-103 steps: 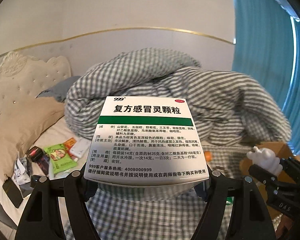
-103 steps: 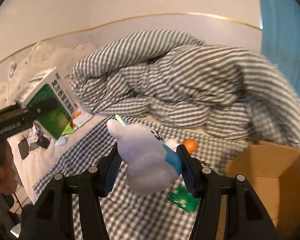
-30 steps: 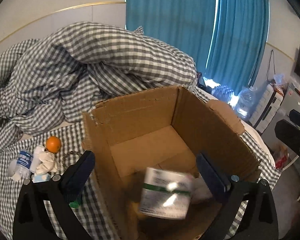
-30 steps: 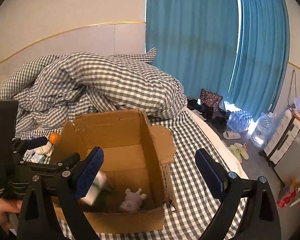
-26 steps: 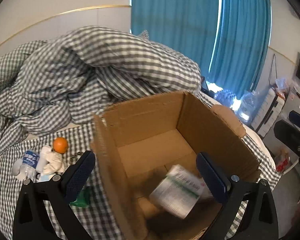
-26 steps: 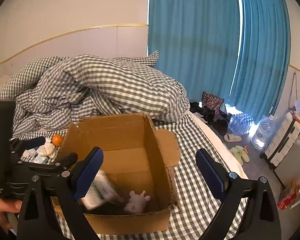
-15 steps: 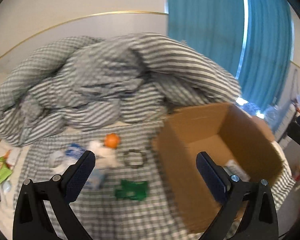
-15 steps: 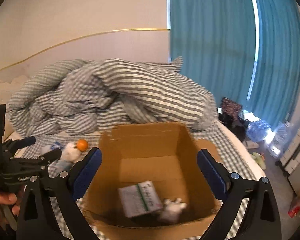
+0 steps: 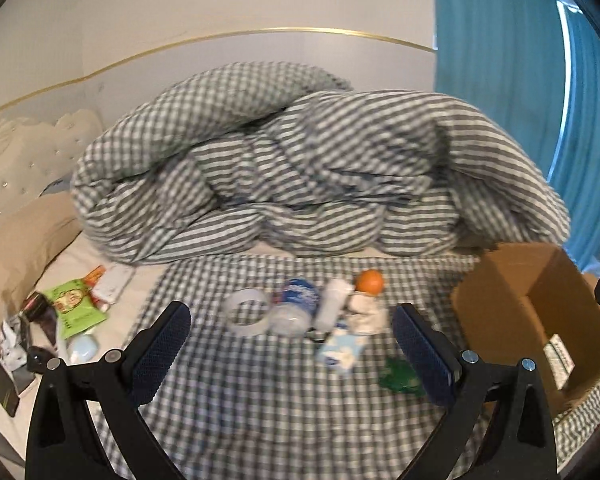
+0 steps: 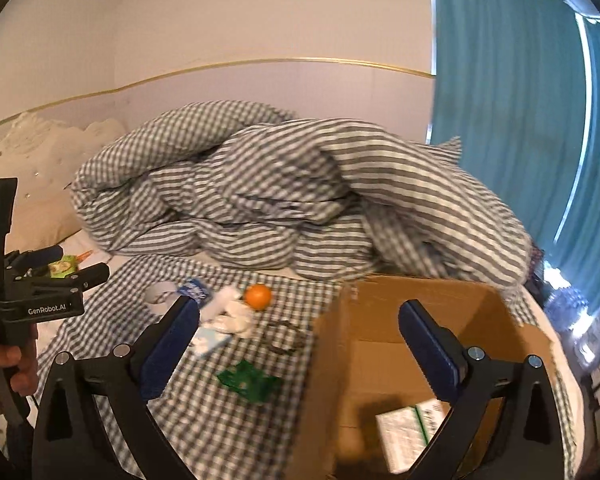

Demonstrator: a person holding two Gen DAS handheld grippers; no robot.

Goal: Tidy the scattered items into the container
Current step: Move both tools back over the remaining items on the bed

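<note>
Left wrist: left tongs (image 9: 292, 344) spread, cardboard box (image 9: 512, 300) at right edge.

My left gripper (image 9: 292, 344) is matte black plastic, two angular arms spreading into a V, each with a pair of shiny round screw heads near the bend. Its fingers (image 9: 162, 350) carry dark blue, finely textured pads on the inner faces. My right gripper (image 10: 300, 340) looks the same: black frame, silver screws, blue pads. From the right wrist view the left unit's black body bears white "GenRobot.AI" lettering, and my bare hand (image 10: 4, 364) grips its handle.
</note>
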